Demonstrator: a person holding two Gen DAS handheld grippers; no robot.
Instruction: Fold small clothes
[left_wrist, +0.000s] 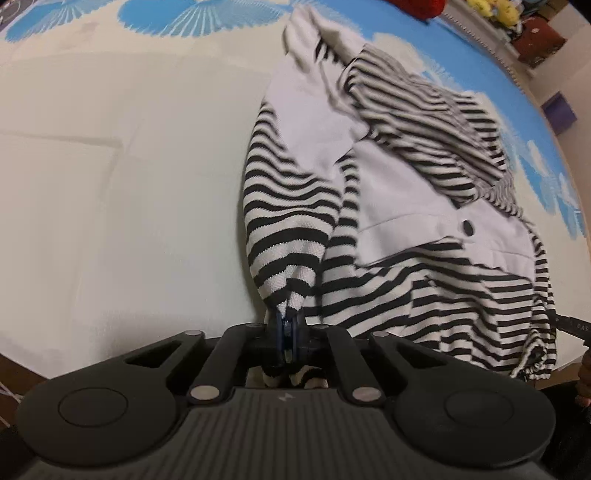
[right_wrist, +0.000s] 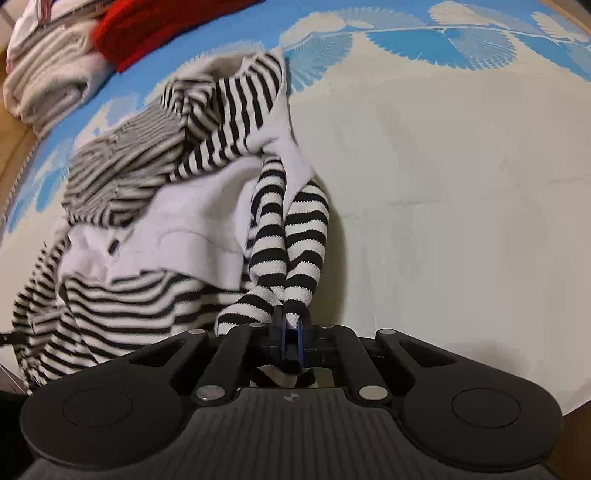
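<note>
On the bed cover (left_wrist: 110, 166), near its front edge, the striped top (left_wrist: 388, 229) lies in a messy heap, not folded yet. The folding looks like it is only starting, and all the folds are still left to do. The left claw (left_wrist: 286, 328) is pressed together on a bit of striped cloth at the heap's near side. The right claw (right_wrist: 290, 325) pinches another striped bit (right_wrist: 295, 240), maybe a sleeve. The top spreads out ahead of both claws. Other clothes (right_wrist: 48, 77) sit piled at the far corner.
</note>
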